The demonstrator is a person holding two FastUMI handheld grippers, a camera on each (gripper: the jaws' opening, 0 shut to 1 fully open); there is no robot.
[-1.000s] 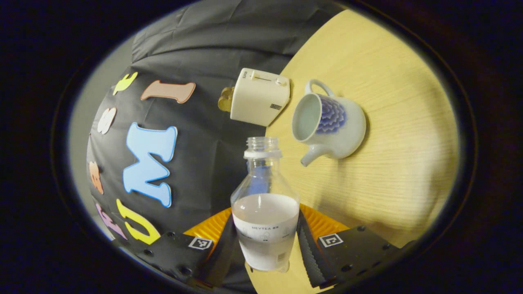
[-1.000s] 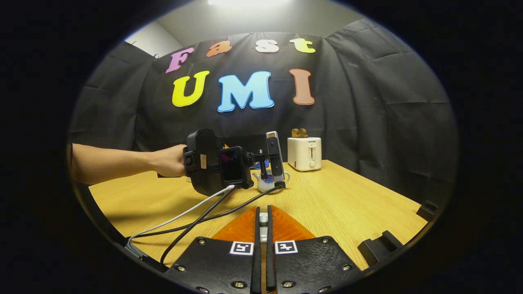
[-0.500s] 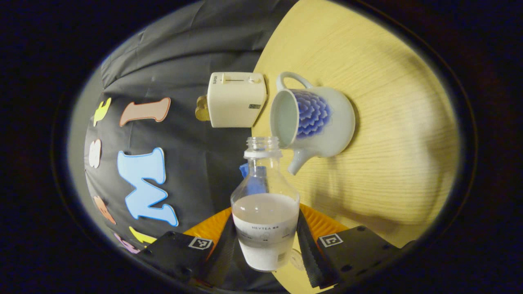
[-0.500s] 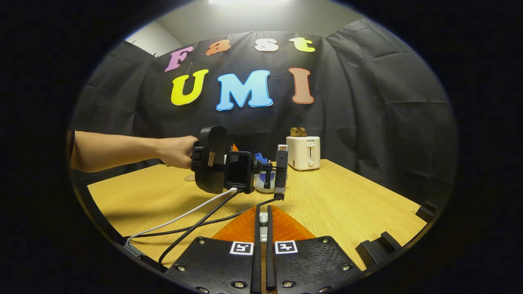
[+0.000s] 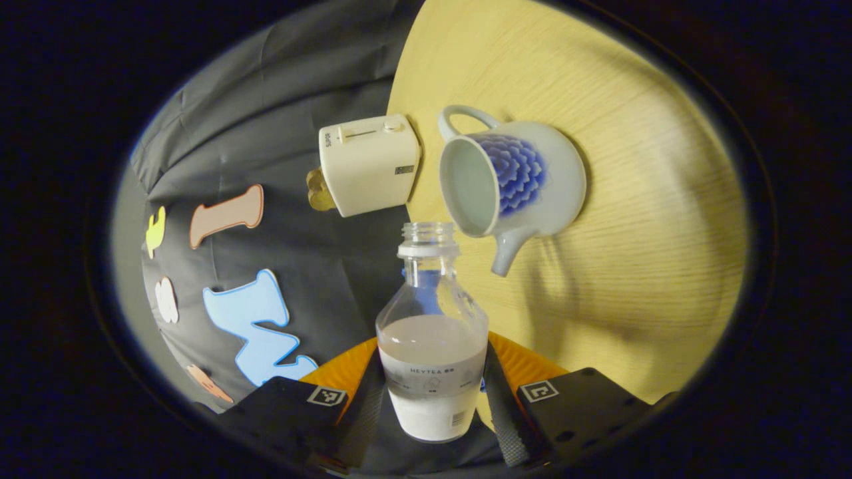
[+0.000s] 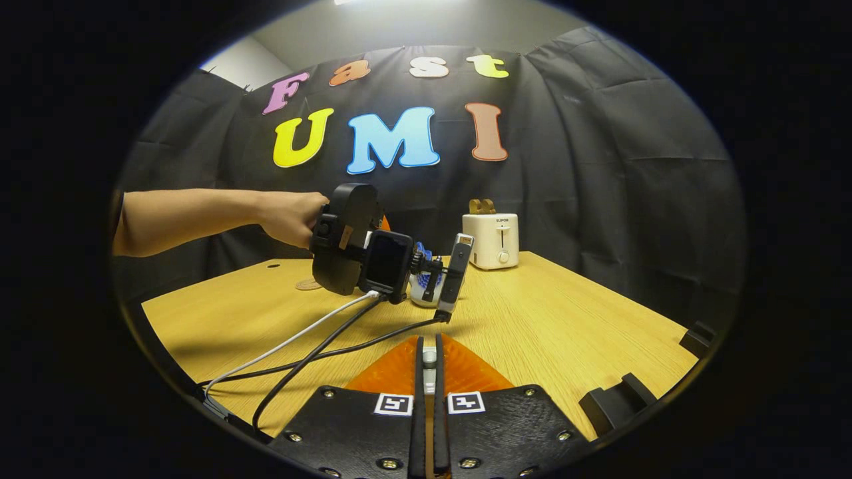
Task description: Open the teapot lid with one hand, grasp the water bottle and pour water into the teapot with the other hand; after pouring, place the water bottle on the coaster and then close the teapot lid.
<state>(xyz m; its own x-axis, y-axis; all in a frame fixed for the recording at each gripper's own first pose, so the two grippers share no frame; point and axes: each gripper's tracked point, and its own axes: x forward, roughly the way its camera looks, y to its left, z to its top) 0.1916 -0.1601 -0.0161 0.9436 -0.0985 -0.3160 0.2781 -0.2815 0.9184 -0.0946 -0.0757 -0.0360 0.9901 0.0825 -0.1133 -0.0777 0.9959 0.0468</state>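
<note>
Two grippers, one wooden surface. Left gripper: jaws closed on the water bottle, uncapped, part-filled, its mouth just beside the open rim of the teapot. Teapot: white with blue flower pattern, lidless, standing on the surface near the toaster at the far edge. Right gripper: low over the near side of the surface, jaws nearly together on a small pale object, seemingly the lid's knob. Coaster: flat on the surface, far left, beyond the hand holding the left gripper. Cables trail from that gripper across the surface.
</note>
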